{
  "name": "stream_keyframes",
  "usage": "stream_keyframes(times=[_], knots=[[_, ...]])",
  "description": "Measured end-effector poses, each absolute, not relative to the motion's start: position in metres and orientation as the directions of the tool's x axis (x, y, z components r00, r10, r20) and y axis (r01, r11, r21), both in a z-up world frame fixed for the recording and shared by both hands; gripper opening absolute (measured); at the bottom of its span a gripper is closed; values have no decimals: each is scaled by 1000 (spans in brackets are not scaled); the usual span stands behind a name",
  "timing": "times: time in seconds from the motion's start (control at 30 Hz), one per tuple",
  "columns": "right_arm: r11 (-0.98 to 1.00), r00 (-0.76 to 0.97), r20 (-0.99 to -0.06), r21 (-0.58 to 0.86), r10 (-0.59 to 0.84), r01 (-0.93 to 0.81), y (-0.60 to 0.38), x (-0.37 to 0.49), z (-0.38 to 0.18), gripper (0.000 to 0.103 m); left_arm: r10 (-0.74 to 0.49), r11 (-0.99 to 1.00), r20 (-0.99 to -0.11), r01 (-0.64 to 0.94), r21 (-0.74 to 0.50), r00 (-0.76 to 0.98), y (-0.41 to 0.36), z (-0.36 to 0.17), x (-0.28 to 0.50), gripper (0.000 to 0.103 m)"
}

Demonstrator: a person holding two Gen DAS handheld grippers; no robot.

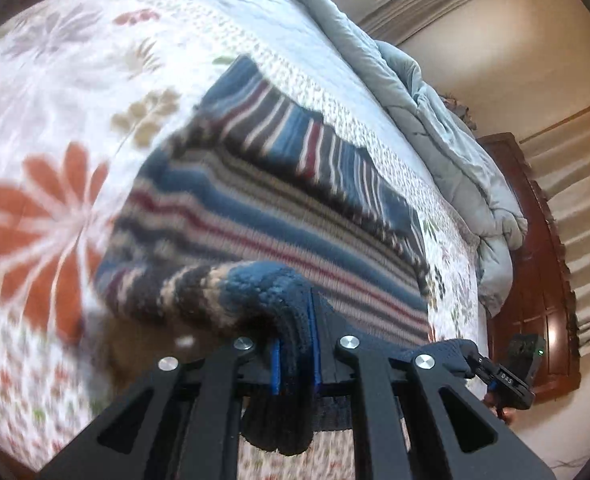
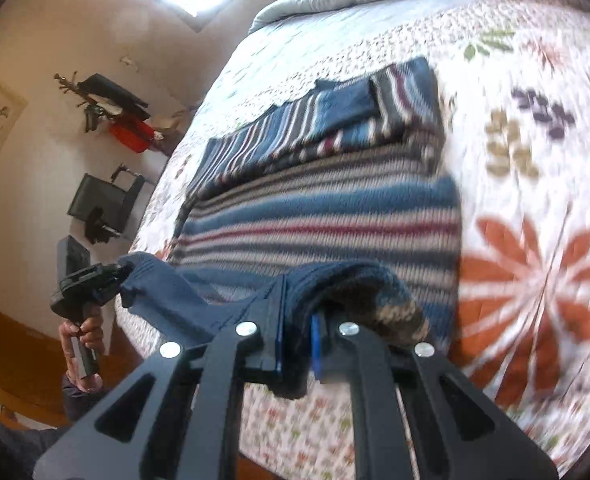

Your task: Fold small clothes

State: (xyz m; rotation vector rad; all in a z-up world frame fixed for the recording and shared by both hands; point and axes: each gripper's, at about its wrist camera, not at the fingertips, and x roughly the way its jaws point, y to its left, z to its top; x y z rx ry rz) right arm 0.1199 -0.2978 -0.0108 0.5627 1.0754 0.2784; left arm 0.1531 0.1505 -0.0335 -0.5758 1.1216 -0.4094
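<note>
Up close through my left wrist camera, my left claw [image 1: 295, 354] is pinching the blue hem of the striped sweater [image 1: 279, 200], whose body lies on the floral quilt [image 1: 55, 92] of the bed, with my right claw [image 1: 491, 372] biting the same hem at the far right. Through the right wrist camera, my right claw [image 2: 297, 350] pinches the hem too, the sweater [image 2: 319, 216] spread on the quilt [image 2: 535, 160] ahead, and my left claw [image 2: 111, 276] grips its corner at the left.
</note>
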Motion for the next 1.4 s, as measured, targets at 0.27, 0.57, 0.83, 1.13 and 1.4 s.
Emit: stream_keyframes(times=[0.27, 0.57, 0.83, 1.13, 1.4], knots=[[829, 428, -791, 539, 437, 151, -325, 211, -40, 9, -522, 823, -762, -8, -567, 384, 131, -52, 234, 12], [693, 402, -757, 644, 516, 324, -367, 253, -103, 21, -552, 786, -786, -140, -602, 281, 137, -110, 278, 20], [689, 482, -734, 654, 479, 312, -392, 233, -75, 61, -443, 830, -796, -148, -538, 411, 194, -65, 255, 43], [909, 404, -856, 400, 324, 119, -355, 248, -48, 61, -258, 966, -859, 88, -245, 443, 135, -38, 262, 58], [937, 336, -881, 350, 333, -12, -329, 285, -61, 56, -328, 924, -821, 339, -177, 466, 95, -31, 279, 59]])
